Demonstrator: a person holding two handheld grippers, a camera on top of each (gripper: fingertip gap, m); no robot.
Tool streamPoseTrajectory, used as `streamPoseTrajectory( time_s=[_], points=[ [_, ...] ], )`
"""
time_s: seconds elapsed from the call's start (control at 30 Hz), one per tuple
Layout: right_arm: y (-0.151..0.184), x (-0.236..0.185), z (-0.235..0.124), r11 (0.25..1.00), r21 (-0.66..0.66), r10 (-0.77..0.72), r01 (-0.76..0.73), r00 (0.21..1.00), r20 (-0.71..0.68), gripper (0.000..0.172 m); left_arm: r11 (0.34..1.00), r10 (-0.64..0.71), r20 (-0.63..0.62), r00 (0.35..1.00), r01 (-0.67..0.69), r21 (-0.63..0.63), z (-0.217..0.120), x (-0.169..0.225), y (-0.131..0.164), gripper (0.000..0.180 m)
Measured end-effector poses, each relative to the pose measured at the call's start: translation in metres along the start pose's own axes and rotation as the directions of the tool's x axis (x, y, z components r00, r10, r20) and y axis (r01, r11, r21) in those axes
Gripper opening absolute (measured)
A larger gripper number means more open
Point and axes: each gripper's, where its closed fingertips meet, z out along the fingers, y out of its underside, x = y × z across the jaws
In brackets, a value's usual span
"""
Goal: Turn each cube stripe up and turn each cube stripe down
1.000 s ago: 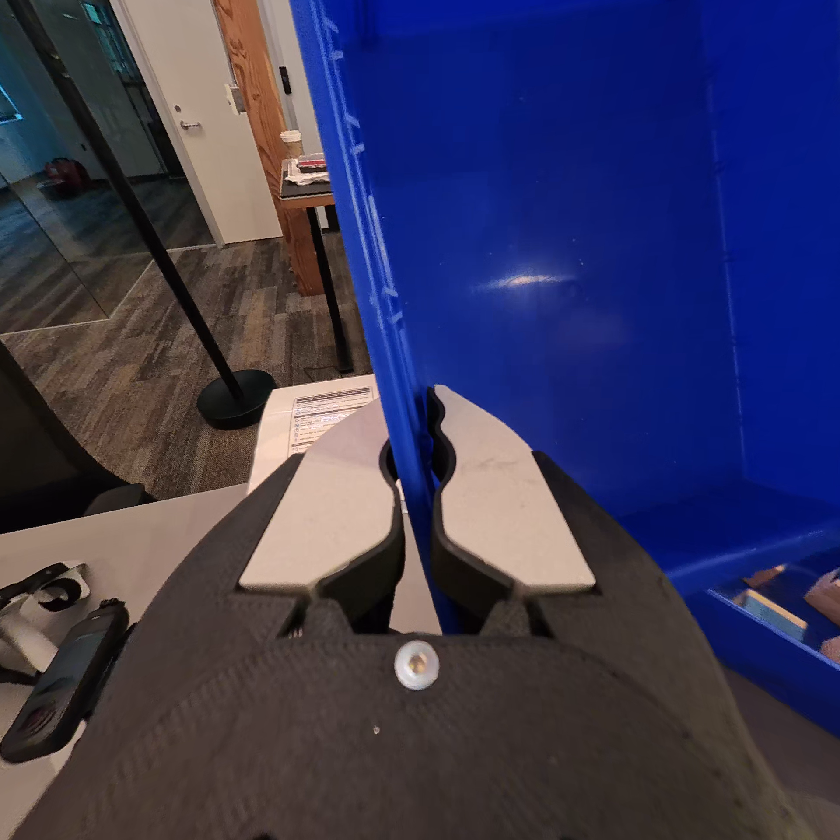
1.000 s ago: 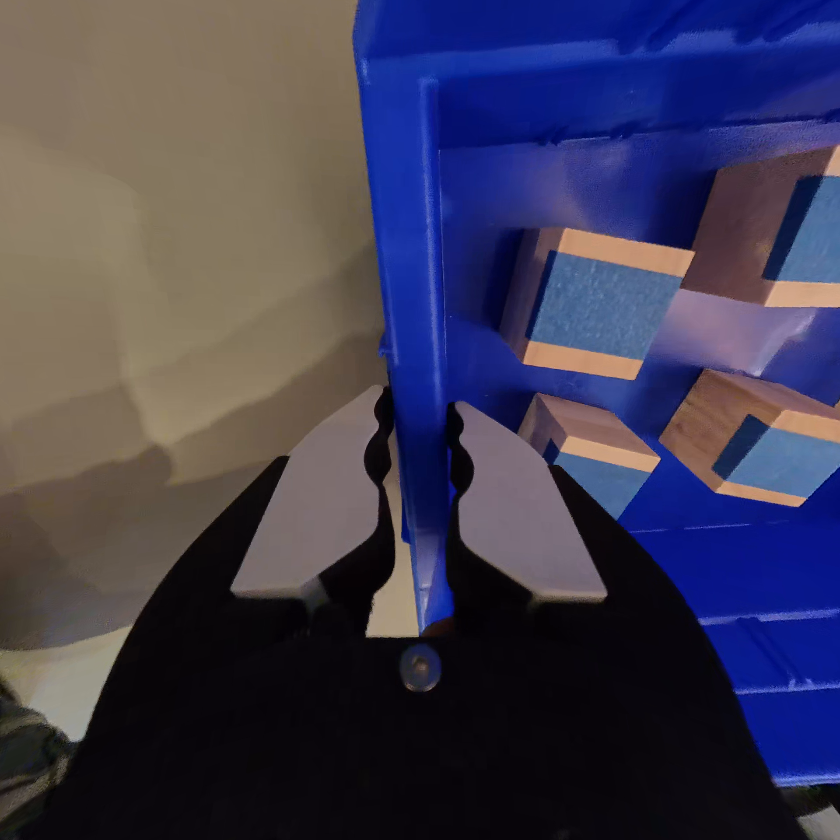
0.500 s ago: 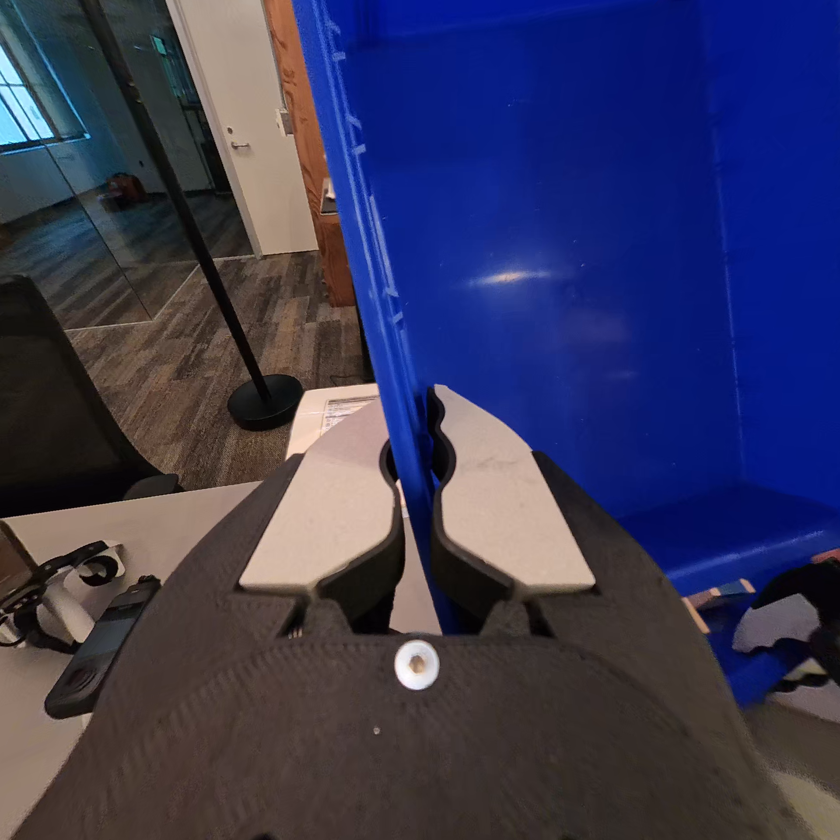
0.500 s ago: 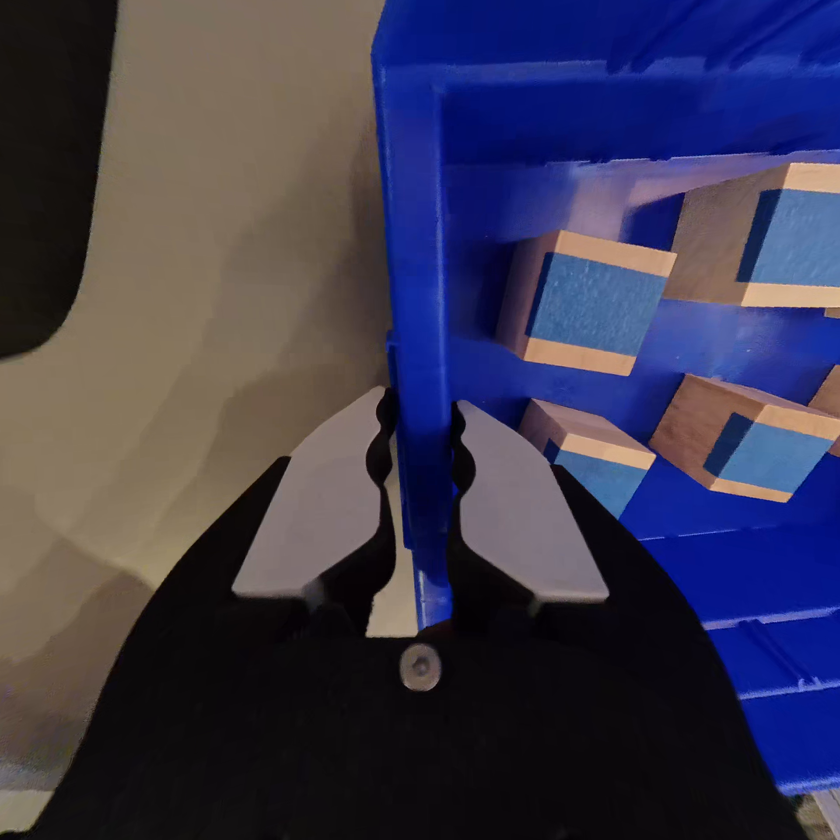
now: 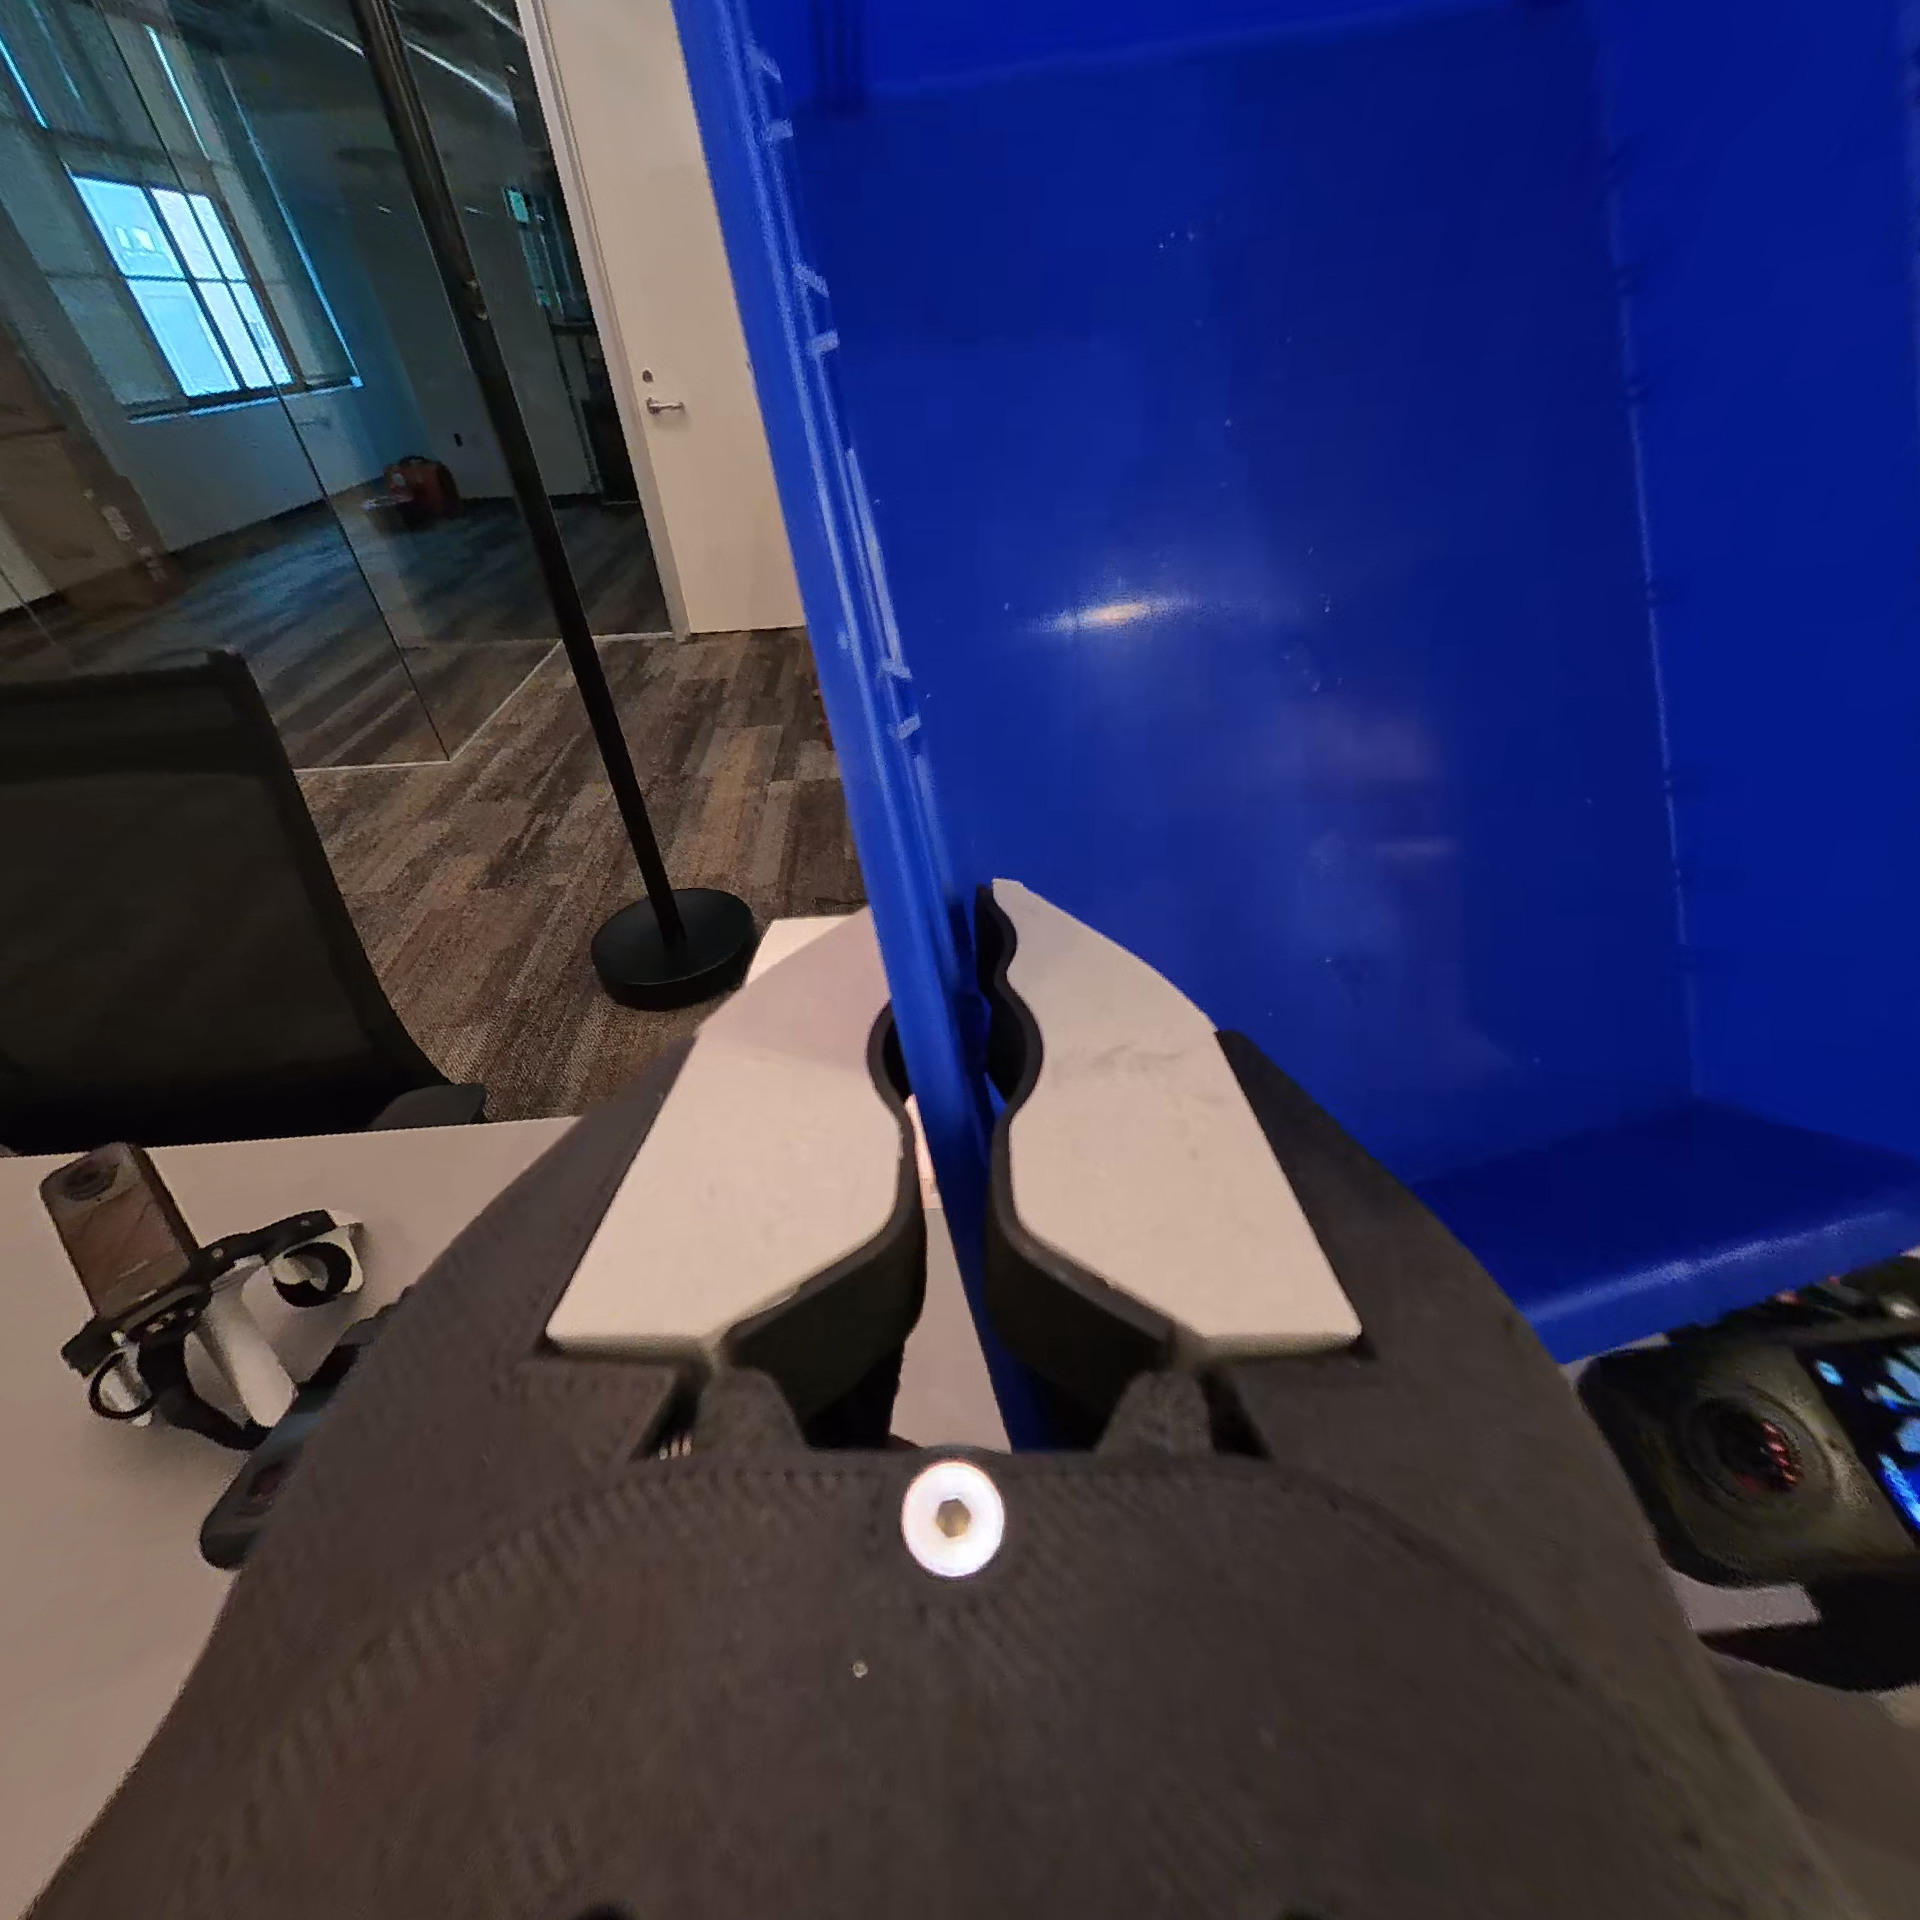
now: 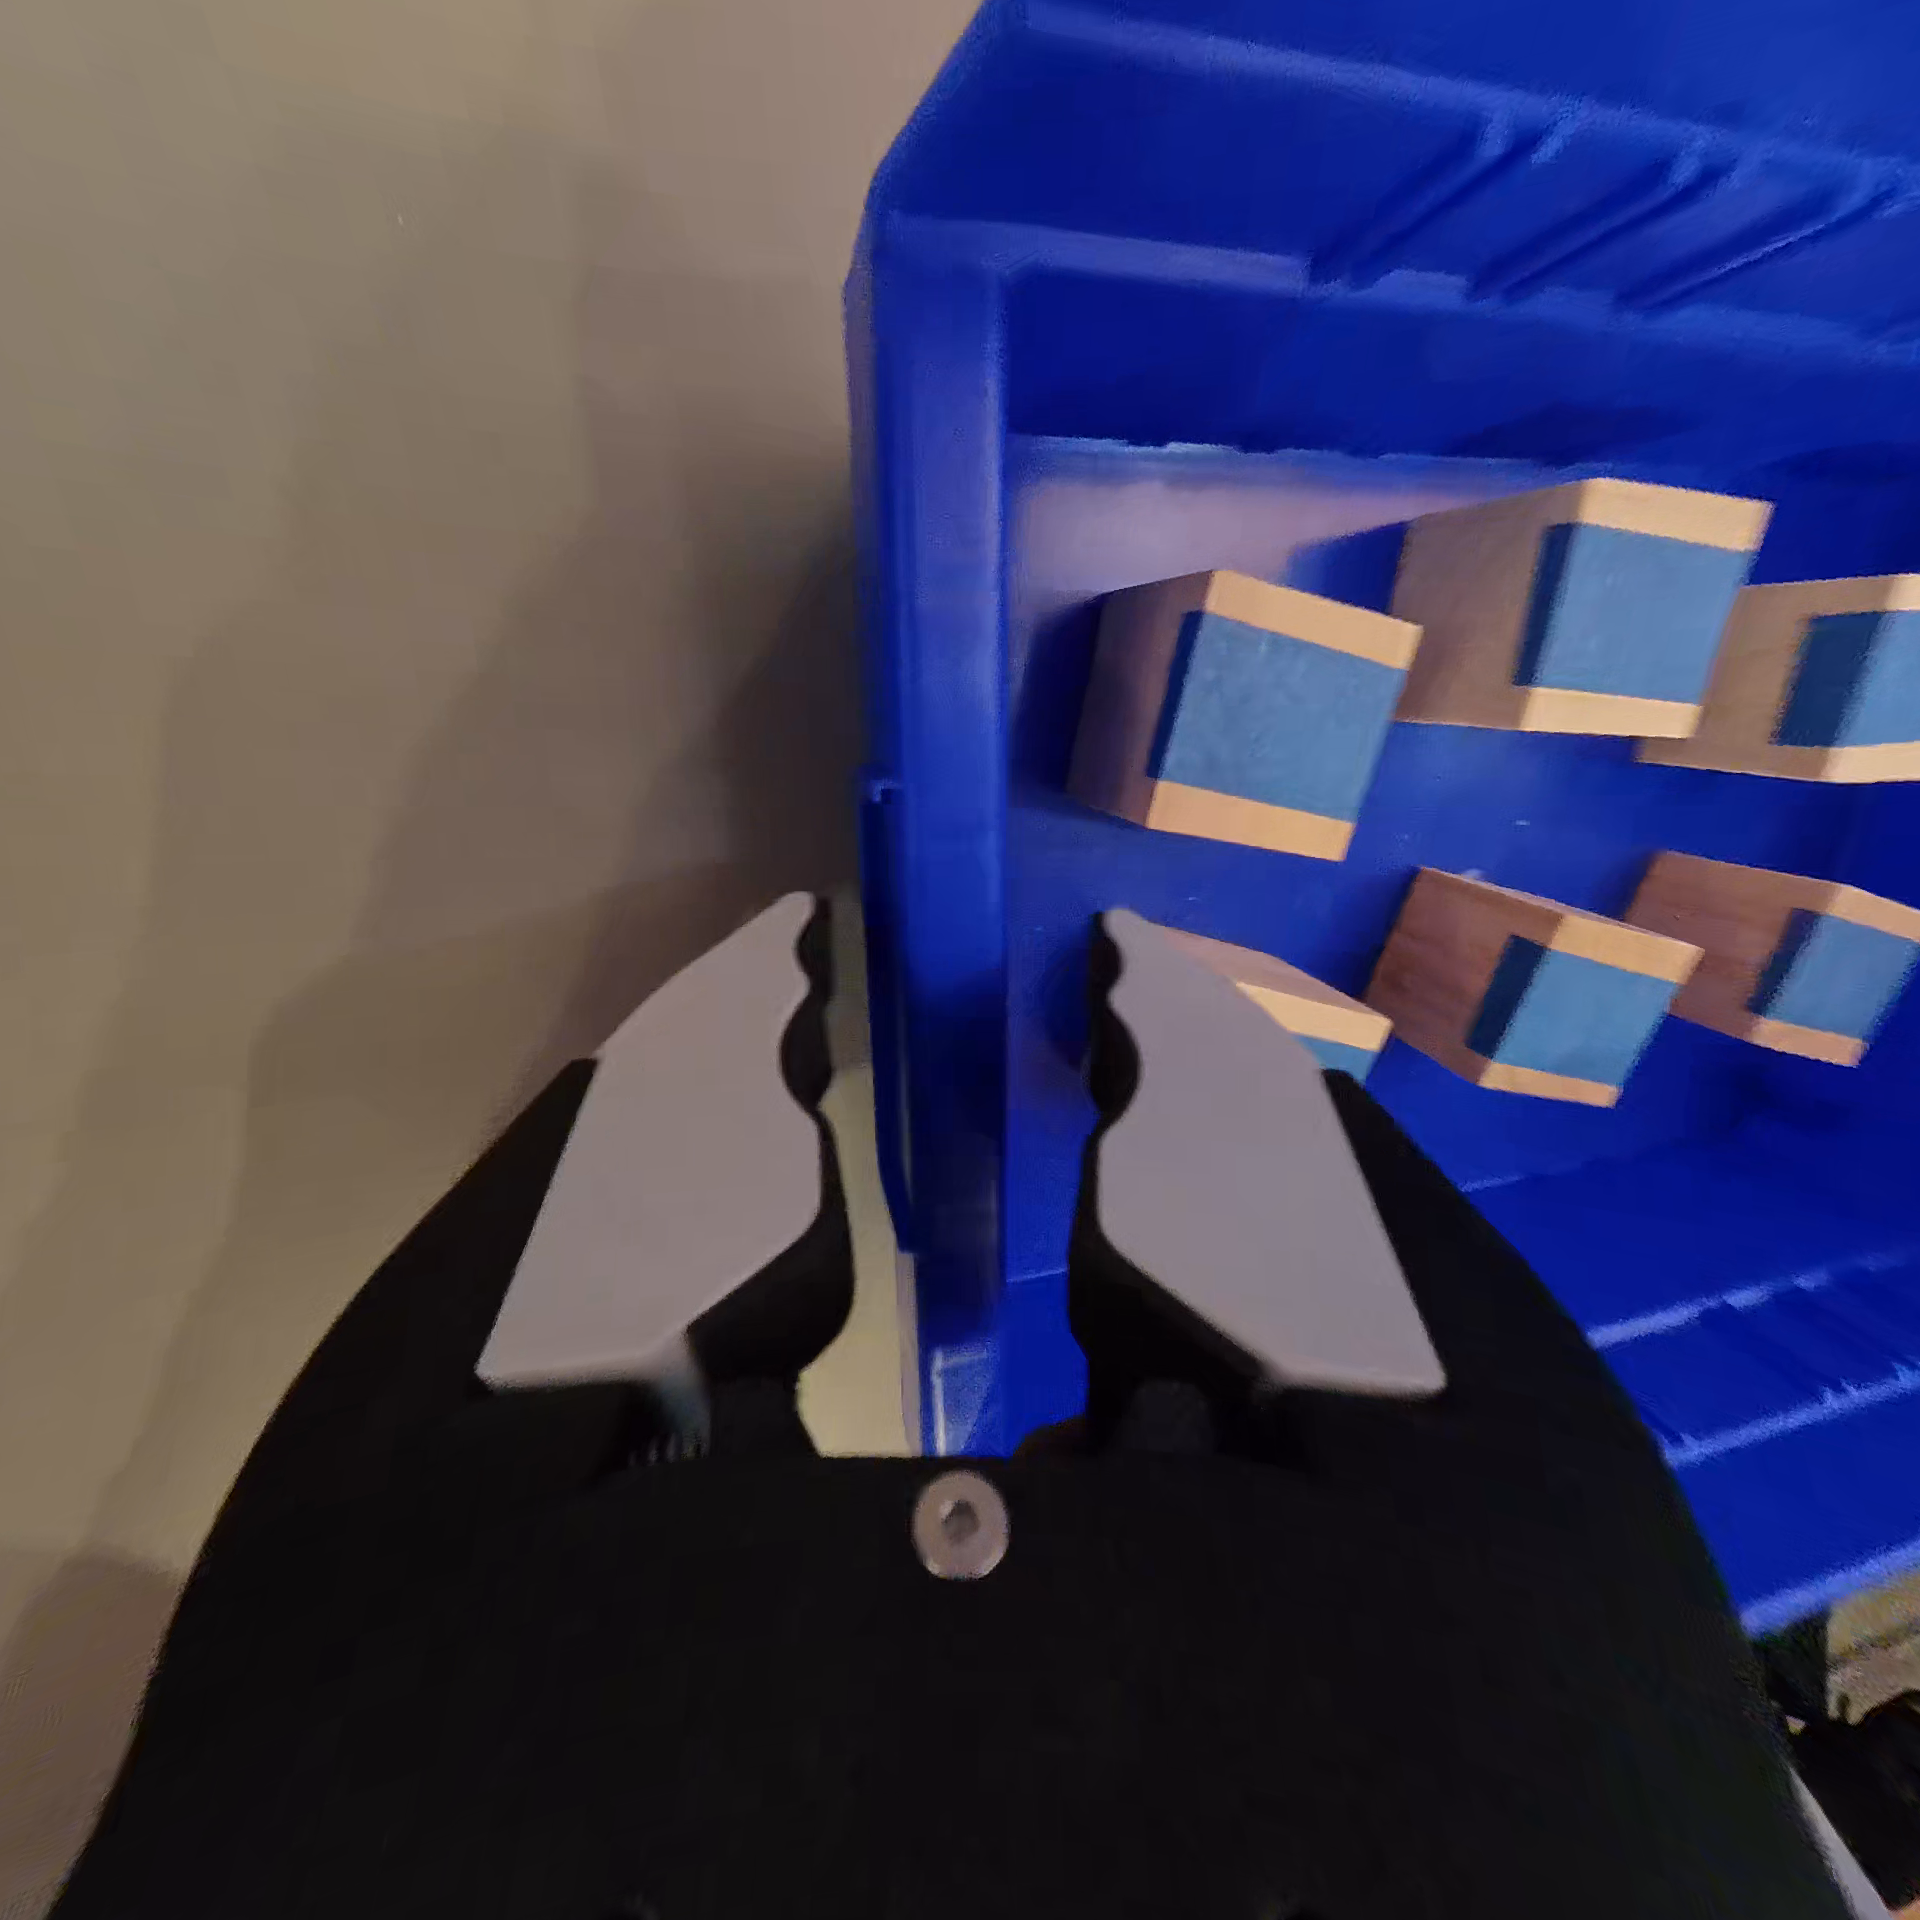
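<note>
Now, item: blue bin (image 6: 1455,343), tipped; right claw (image 6: 961,925) has spread off the bin's rim, a gap beside its left finger; left claw (image 5: 940,914) stays pinching the far wall (image 5: 914,935). Striped cubes (image 6: 1257,717) lie inside, stripes showing; flipping not begun

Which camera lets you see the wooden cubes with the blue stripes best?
The right wrist view. Several wooden cubes show there inside the blue bin, blue stripes facing the camera, though a little blurred. The left wrist view shows only the bin's bare blue wall and no cubes.
</note>
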Motion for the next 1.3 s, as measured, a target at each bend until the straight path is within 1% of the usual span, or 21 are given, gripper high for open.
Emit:
streamPoseTrajectory(
  time_s=[0.03,0.1,0.23,0.3,0.37,0.47,0.53,0.6,0.67,0.73,0.8,0.87,0.9,1.0,1.03,1.07,1.1,1.13,1.17,1.23,1.3],
  points=[
    [-0.001,0.003,-0.005,1.0,0.023,0.001,0.0,0.999,-0.032,0.055,1.0,0.004,-0.001,1.0,-0.004,0.01,-0.002,0.002,-0.004,0.007],
    [-0.003,0.007,-0.027,0.995,0.094,-0.008,0.017,0.996,-0.093,0.058,0.999,0.016,-0.011,1.0,-0.016,0.044,-0.006,0.008,-0.014,0.007],
    [0.019,0.018,-0.098,0.97,0.244,0.024,0.02,0.984,-0.177,0.062,0.989,0.034,-0.043,0.998,-0.028,0.144,-0.013,0.036,-0.045,0.007],
    [0.051,0.026,-0.134,0.965,0.262,0.056,0.007,0.971,-0.231,0.067,0.974,0.046,-0.025,0.999,-0.04,0.224,-0.016,0.054,-0.067,0.008],
    [0.096,0.022,-0.162,0.969,0.245,0.096,-0.044,0.975,-0.202,0.068,0.961,0.077,-0.07,0.995,-0.055,0.272,-0.019,0.083,-0.083,0.008],
    [0.167,0.018,-0.202,0.959,0.262,0.164,-0.107,0.965,-0.207,0.068,0.944,0.15,-0.15,0.977,-0.097,0.314,-0.02,0.14,-0.102,0.007],
    [0.208,0.012,-0.234,0.932,0.331,0.224,-0.149,0.954,-0.201,0.075,0.927,0.201,-0.178,0.963,-0.128,0.353,-0.016,0.188,-0.112,0.007],
    [0.242,0.005,-0.272,0.87,0.455,0.303,-0.191,0.935,-0.186,0.077,0.902,0.267,-0.217,0.939,-0.164,0.4,-0.006,0.247,-0.116,0.007],
    [0.272,0.006,-0.313,0.767,0.588,0.426,-0.256,0.889,-0.169,0.09,0.884,0.347,-0.272,0.898,-0.217,0.415,0.01,0.312,-0.111,0.006],
    [0.297,0.012,-0.357,0.627,0.735,0.533,-0.258,0.83,-0.163,0.101,0.867,0.427,-0.295,0.854,-0.295,0.401,0.028,0.374,-0.102,0.006],
    [0.317,0.014,-0.401,0.451,0.865,0.608,-0.217,0.785,-0.12,0.102,0.842,0.494,-0.291,0.82,-0.368,0.393,0.047,0.428,-0.095,0.007],
    [0.347,0.023,-0.432,0.336,0.927,0.703,-0.167,0.7,-0.128,0.101,0.826,0.53,-0.286,0.799,-0.409,0.389,0.063,0.475,-0.088,0.007],
    [0.364,0.03,-0.439,0.316,0.937,0.75,-0.147,0.644,-0.152,0.099,0.829,0.526,-0.301,0.796,-0.401,0.389,0.069,0.497,-0.085,0.007],
    [0.414,0.057,-0.412,0.415,0.875,0.821,-0.249,0.516,-0.243,0.094,0.871,0.458,-0.385,0.801,-0.317,0.377,0.081,0.552,-0.077,0.006],
    [0.433,0.066,-0.405,0.422,0.864,0.844,-0.274,0.468,-0.263,0.093,0.889,0.418,-0.415,0.808,-0.269,0.371,0.084,0.567,-0.075,0.008],
    [0.447,0.073,-0.401,0.394,0.871,0.864,-0.295,0.443,-0.241,0.084,0.904,0.375,-0.44,0.816,-0.218,0.367,0.086,0.58,-0.072,0.01],
    [0.459,0.077,-0.398,0.367,0.877,0.875,-0.309,0.435,-0.213,0.068,0.908,0.359,-0.44,0.823,-0.199,0.368,0.088,0.592,-0.069,0.012],
    [0.473,0.08,-0.396,0.367,0.878,0.882,-0.307,0.413,-0.225,0.061,0.914,0.35,-0.436,0.829,-0.2,0.353,0.091,0.604,-0.062,0.013],
    [0.49,0.084,-0.393,0.394,0.862,0.888,-0.32,0.375,-0.266,0.051,0.926,0.328,-0.463,0.824,-0.183,0.331,0.093,0.618,-0.054,0.015],
    [0.525,0.089,-0.381,0.442,0.802,0.888,-0.403,0.326,-0.325,0.041,0.95,0.273,-0.534,0.8,-0.138,0.279,0.096,0.646,-0.034,0.018],
    [0.558,0.093,-0.373,0.425,0.773,0.903,-0.471,0.279,-0.327,0.029,0.972,0.203,-0.602,0.772,-0.087,0.216,0.096,0.674,-0.014,0.027]
  ],
)
